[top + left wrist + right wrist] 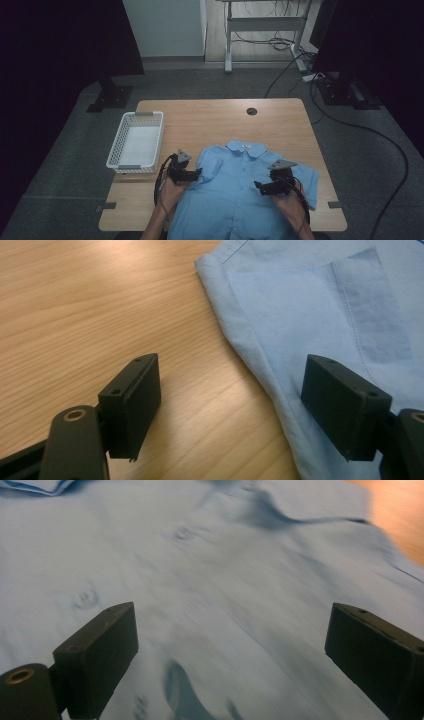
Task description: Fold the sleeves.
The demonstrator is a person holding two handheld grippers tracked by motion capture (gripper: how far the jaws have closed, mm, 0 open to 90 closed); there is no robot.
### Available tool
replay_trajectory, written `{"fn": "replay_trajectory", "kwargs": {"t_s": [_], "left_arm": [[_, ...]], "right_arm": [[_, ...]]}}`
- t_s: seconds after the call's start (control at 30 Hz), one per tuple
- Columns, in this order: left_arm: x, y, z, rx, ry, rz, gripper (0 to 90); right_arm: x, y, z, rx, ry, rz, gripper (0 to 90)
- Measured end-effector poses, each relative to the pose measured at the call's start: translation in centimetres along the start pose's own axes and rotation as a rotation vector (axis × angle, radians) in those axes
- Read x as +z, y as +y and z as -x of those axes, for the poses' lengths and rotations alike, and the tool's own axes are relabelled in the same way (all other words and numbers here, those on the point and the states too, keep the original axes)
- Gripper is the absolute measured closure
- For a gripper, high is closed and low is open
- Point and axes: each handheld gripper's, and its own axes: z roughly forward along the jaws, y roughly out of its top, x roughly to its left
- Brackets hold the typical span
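A light blue short-sleeved shirt (240, 185) lies front up on the wooden table (210, 120), collar toward the far side, its hem hanging over the near edge. My left gripper (194, 175) hovers at the shirt's left edge, jaws open. In the left gripper view its left gripper (232, 405) straddles the folded fabric edge (260, 360), one jaw over bare wood, the other over cloth, nothing pinched. My right gripper (261, 186) sits over the shirt's right half, open. The right gripper view shows the right gripper (230, 655) wide apart above blurred blue fabric (210, 570).
A white plastic basket (136, 141) stands on the table's left side, close to my left hand. A round cable hole (252, 111) marks the far middle of the table. Desk legs and floor cables lie beyond the table.
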Motion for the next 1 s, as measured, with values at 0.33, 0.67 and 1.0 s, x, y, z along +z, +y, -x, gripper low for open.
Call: {"fn": "replay_trajectory", "kwargs": {"t_s": [0.33, 0.67, 1.0], "left_arm": [[-0.8, -0.7, -2.1, -0.043, 0.047, -0.002, 22.3], [-1.1, -1.0, -2.8, -0.063, 0.068, -0.002, 22.3], [-1.2, -1.1, -2.8, -0.061, 0.067, -0.003, 22.3]], "right_arm": [[-2.1, -1.5, 4.2, 0.084, -0.117, -0.001, 8.5], [-4.2, -4.3, 8.5, 0.192, -0.222, -0.009, 13.1], [-4.4, -5.4, 8.4, 0.22, -0.215, -0.012, 57.8]]}}
